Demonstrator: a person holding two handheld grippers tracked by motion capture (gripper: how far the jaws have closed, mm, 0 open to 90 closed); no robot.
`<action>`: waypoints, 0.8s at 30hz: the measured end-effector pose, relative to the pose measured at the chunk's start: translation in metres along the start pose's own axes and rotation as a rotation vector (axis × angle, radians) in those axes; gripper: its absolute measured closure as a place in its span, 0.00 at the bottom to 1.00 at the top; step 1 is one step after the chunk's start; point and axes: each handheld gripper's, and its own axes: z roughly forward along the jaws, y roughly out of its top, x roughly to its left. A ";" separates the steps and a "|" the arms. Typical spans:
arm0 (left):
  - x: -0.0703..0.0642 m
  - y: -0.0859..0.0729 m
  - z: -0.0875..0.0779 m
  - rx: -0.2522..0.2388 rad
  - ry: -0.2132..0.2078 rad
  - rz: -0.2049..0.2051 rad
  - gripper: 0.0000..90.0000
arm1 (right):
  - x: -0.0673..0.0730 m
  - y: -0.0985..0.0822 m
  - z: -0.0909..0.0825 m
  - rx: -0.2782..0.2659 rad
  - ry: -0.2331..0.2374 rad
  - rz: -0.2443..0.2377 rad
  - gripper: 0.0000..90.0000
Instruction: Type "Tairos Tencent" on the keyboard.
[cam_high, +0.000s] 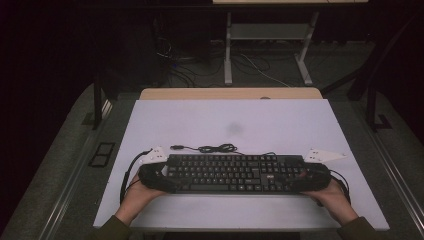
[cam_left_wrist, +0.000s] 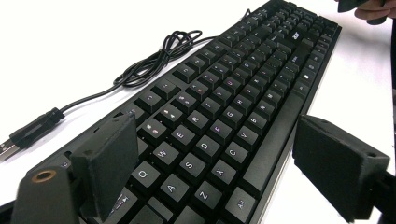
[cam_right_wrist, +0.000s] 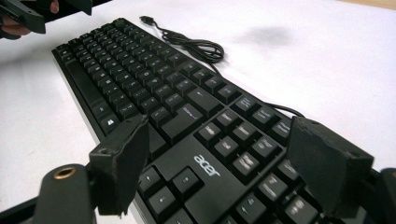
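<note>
Keyboard flat on desk | left gripper, right gripper flank its ends | jaws wide apart, straddling the edges, gripping nothing | positioned for two-ended lift.

Keyboard: black plastic; keycaps matt with pale printed legends, the frame around them faintly glossy, with a silvery logo at lower centre of the right gripper view. Cable: thin black rubbery sheath with a slight sheen, ending in a bright metal plug at the left edge. Tabletop: smooth, matt white board with one grey smudge at upper right; a bare wood edge strip runs behind it. Left gripper and right gripper: matt black pads, rough and chipped at the edges; brass-coloured metal eyelets at lower left.
</note>
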 end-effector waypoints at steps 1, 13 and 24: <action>0.000 0.000 0.000 0.001 0.003 0.000 0.15 | -0.001 -0.001 -0.001 -0.003 -0.001 -0.001 0.23; -0.001 0.000 0.003 0.024 0.031 -0.002 0.00 | -0.007 -0.015 -0.017 0.000 -0.021 0.023 0.23; 0.001 0.000 0.000 0.012 0.041 -0.007 0.00 | -0.007 -0.016 -0.016 0.003 -0.023 0.028 0.23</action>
